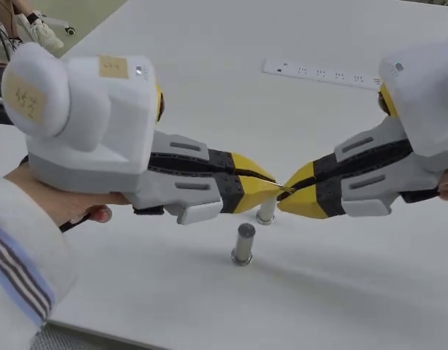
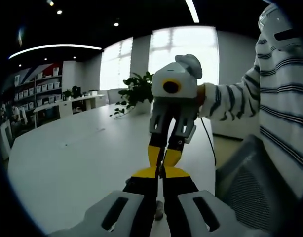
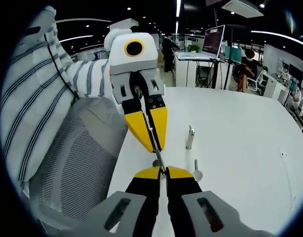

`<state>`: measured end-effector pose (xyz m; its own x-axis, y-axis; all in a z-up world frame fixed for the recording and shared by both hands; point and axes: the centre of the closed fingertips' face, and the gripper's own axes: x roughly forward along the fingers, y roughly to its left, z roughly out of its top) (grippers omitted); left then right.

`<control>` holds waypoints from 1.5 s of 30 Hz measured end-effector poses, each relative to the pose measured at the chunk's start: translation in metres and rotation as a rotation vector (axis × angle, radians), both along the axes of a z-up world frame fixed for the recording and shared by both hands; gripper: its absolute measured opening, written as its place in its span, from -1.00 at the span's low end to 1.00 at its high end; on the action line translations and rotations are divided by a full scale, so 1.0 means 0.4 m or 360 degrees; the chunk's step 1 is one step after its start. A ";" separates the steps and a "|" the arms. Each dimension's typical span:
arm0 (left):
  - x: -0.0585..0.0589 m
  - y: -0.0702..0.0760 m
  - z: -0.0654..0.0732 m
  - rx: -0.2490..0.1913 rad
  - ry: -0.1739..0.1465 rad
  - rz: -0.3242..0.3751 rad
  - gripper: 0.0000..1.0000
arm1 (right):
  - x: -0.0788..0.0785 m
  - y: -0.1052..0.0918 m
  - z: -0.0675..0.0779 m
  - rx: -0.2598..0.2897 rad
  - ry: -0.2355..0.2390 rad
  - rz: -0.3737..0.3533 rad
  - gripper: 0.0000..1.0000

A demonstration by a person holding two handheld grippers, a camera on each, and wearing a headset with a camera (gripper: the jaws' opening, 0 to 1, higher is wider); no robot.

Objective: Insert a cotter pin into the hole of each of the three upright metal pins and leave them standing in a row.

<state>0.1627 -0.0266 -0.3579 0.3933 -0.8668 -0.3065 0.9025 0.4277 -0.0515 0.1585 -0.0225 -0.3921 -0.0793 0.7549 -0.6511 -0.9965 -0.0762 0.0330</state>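
While tip-to-tip, left hand-held gripper [image 1: 275,187] and right hand-held gripper [image 1: 284,198], both tight on 1 cotter pin [image 3: 160,159].

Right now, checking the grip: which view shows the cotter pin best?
The right gripper view: the cotter pin is a clear thin rod between the yellow fingers. The head view gives a sliver at the tips; in the left gripper view I cannot tell.
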 end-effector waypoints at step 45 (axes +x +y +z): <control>-0.016 0.041 -0.194 0.0438 0.0045 -0.0105 -0.57 | -0.044 -0.085 -0.145 -0.0253 0.0045 -0.0224 -1.00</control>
